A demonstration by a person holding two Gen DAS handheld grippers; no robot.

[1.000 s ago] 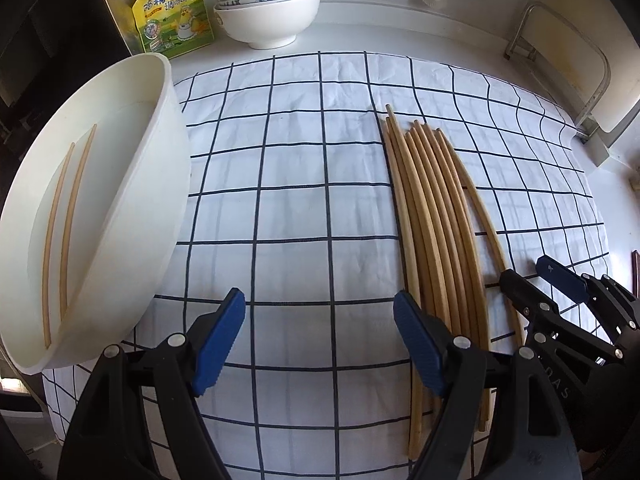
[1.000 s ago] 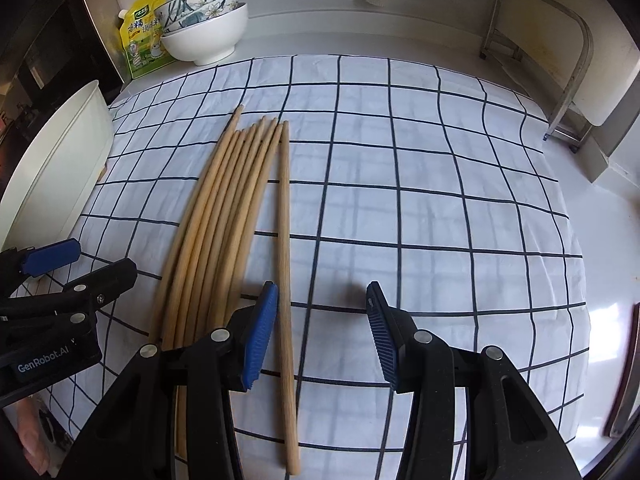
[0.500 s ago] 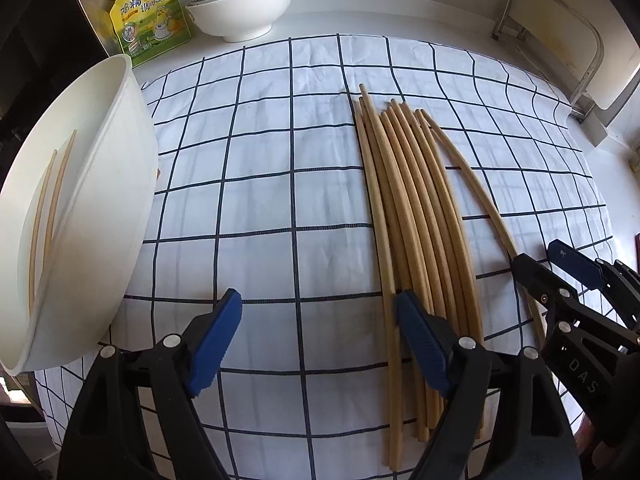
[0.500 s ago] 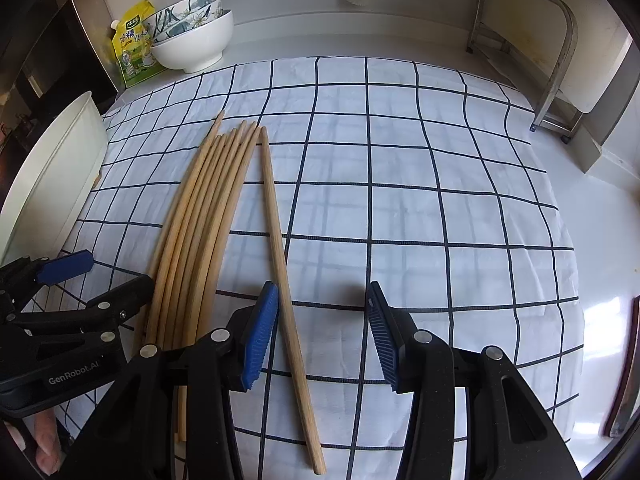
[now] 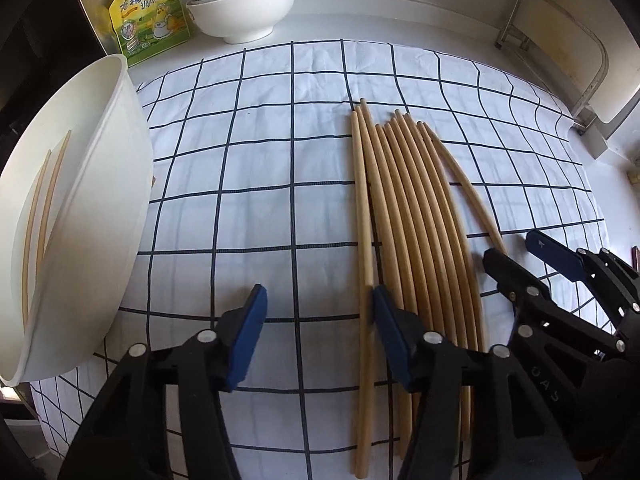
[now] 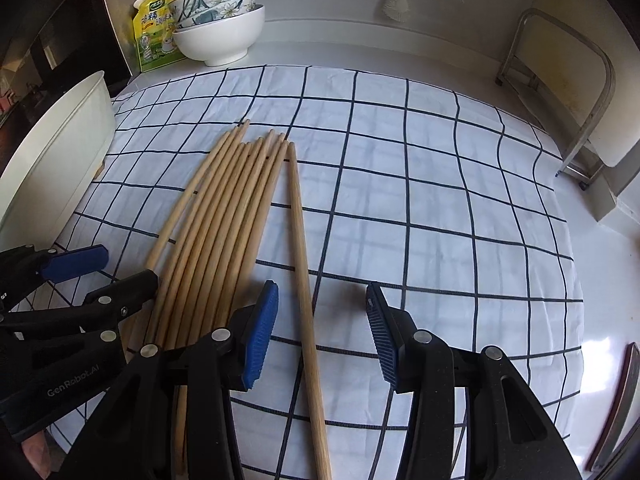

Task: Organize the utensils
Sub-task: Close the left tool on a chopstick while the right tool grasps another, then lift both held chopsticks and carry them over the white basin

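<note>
Several wooden chopsticks [image 5: 416, 220] lie side by side on a checked cloth [image 5: 256, 184]. My left gripper [image 5: 318, 332] hangs over their near ends, its jaws closing. The leftmost chopstick [image 5: 365, 248] runs between them close to the right pad, and the left pad is well clear of it. My right gripper [image 6: 320, 332] is also closing, with one separate chopstick [image 6: 302, 264] lying between its pads untouched. The bundle [image 6: 224, 220] sits left of it. A white tub [image 5: 132, 160] at the left holds two chopsticks [image 5: 40, 216].
Stacked bowls [image 5: 244, 8] and a yellow seasoning pouch [image 5: 148, 12] stand at the back of the counter. A metal rack [image 5: 560, 40] is at the back right. The tub [image 6: 60, 152] borders the cloth on the left. Each gripper shows beside the other.
The left gripper's jaws have narrowed, and the leftmost chopstick now lies just inside its right pad. The right gripper's jaws closed slightly, and the separate chopstick sits more centrally between them.
</note>
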